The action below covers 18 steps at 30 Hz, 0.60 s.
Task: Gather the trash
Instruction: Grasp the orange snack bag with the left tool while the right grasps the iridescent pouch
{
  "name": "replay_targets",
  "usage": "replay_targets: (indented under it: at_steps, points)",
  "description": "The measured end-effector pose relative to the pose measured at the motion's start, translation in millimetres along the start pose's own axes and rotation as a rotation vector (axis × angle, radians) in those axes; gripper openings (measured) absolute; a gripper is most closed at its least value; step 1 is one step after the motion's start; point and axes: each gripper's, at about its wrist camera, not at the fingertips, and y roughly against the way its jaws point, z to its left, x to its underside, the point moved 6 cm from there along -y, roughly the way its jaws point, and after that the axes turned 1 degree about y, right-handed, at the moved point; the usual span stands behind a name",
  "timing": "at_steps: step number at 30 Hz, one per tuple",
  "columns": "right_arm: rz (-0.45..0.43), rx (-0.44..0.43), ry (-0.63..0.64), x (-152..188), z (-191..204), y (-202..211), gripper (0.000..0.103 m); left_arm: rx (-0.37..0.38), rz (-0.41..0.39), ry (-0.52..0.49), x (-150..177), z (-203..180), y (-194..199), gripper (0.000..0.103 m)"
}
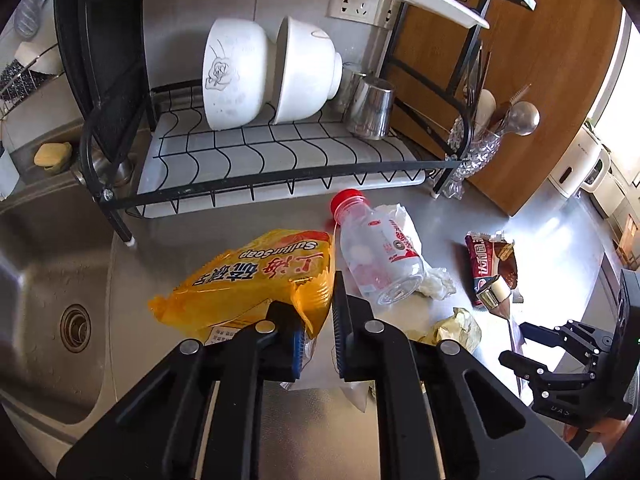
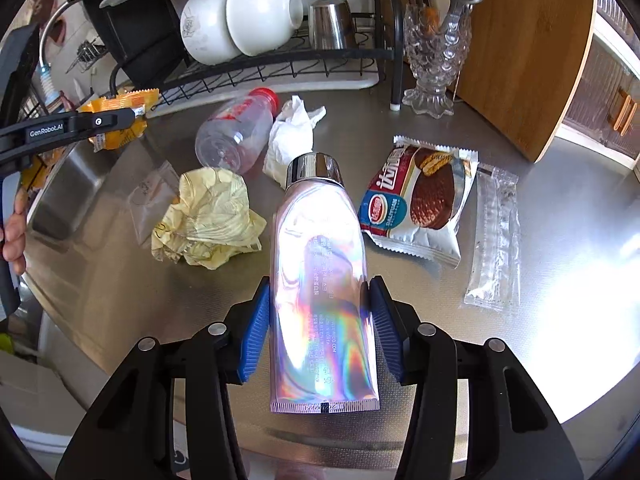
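The left claw (image 1: 316, 320) pointed steeply down, its blue pads pinched nearly together on a yellow wrapper (image 1: 256, 276). The right claw (image 2: 320, 320) also angled down, half open, both pads pressed against the sides of a shiny tube (image 2: 320, 272). Fingers (image 2: 14, 236) of the left hand showed behind its handle.

Stainless-steel counter (image 2: 540, 240), sunlit from 3 o'clock. Sink (image 1: 48, 280) at 9 o'clock; black dish rack (image 1: 280, 160) with white bowls (image 1: 236, 76) at 12 o'clock; wooden board (image 1: 532, 92) and wall socket (image 1: 356, 4) behind.
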Motion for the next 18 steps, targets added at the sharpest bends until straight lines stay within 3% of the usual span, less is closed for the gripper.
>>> replay_targets:
  at_steps: [9, 18]
  points:
    - [-0.135, -0.045, 0.025, -15.5, 14.9, 64.6, 0.050, 0.012, -0.113, -0.048, -3.1, -17.5, 72.1, 0.010]
    - [-0.188, -0.103, 0.094, 13.0, 38.0, 132.0, 0.050, 0.037, -0.156, -0.072, 53.9, -38.8, 159.1, 0.010]
